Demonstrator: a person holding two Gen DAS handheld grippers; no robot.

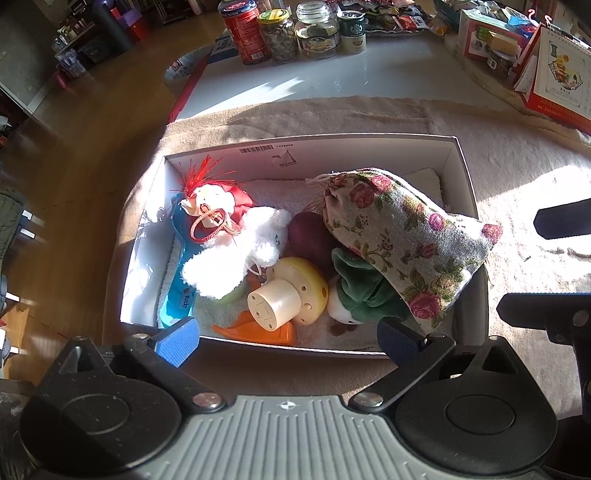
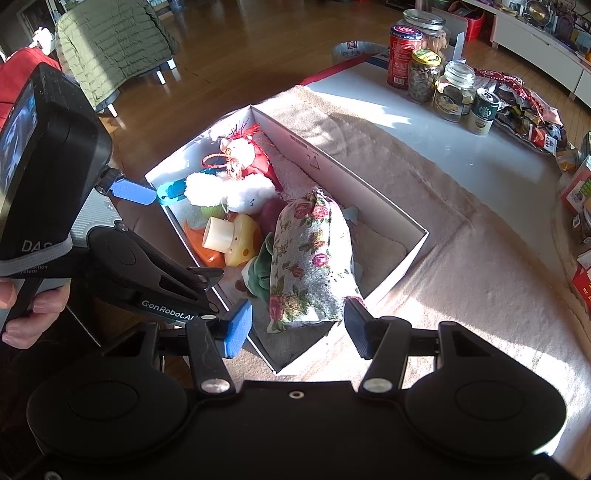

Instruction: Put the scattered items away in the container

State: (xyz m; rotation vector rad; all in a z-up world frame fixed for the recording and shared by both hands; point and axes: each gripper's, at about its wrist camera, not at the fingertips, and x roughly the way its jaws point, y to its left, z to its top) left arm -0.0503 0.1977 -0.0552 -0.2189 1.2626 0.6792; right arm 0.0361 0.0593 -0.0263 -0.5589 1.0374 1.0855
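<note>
"GenRobot.AI" left tool [image 2: 192,254], "Rocky" pouch [image 1: 177,295]

Both wrist views look down, close, sharing box [image 1: 466,177] (different sides)

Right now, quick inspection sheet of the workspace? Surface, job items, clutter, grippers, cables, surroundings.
Surface: beige towel spread over a white table, in patchy sun.
Job's things: white box holds a floral pouch whose corner overhangs the right wall, a white plush, a green plush, a cheese-shaped toy, an orange piece and a blue item.
Clutter: jars and cans at the far edge; calendar; snack packets.
Grippers: left gripper open, empty, at the box's near wall; right gripper open, by the pouch's end.
Cables: nothing seen.
Surroundings: wooden floor, green jacket.
</note>
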